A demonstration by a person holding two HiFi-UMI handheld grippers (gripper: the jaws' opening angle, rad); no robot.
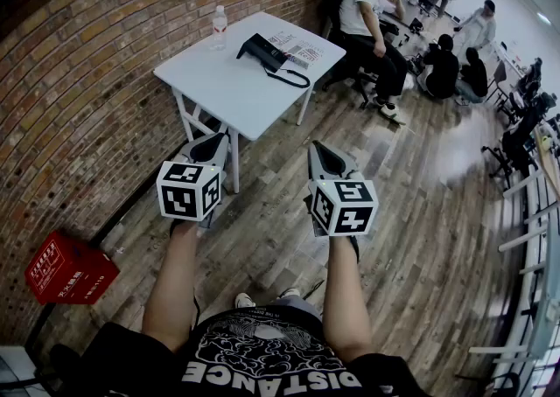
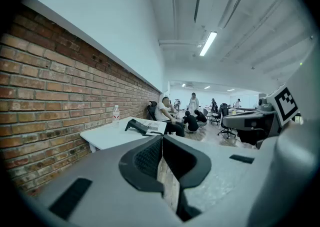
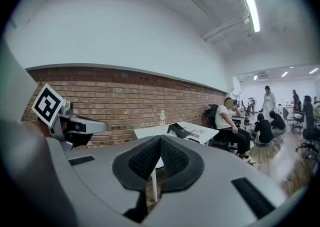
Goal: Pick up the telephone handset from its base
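Not started. Left gripper [image 1: 211, 149] and right gripper [image 1: 327, 160]: 2 sets of jaws closed, empty, well short of the worktop [image 1: 219, 94]. Handset [image 1: 259, 47] apparently still on its base [image 1: 276, 59], too small to confirm. Approach, grasp and lift remain.

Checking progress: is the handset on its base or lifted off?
On: the handset lies on its base on the white table.

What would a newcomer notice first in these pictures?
The left gripper and the right gripper, both shut and empty, fill the head view's foreground. Beyond them, a white table beside the brick wall carries a black telephone and a water bottle.
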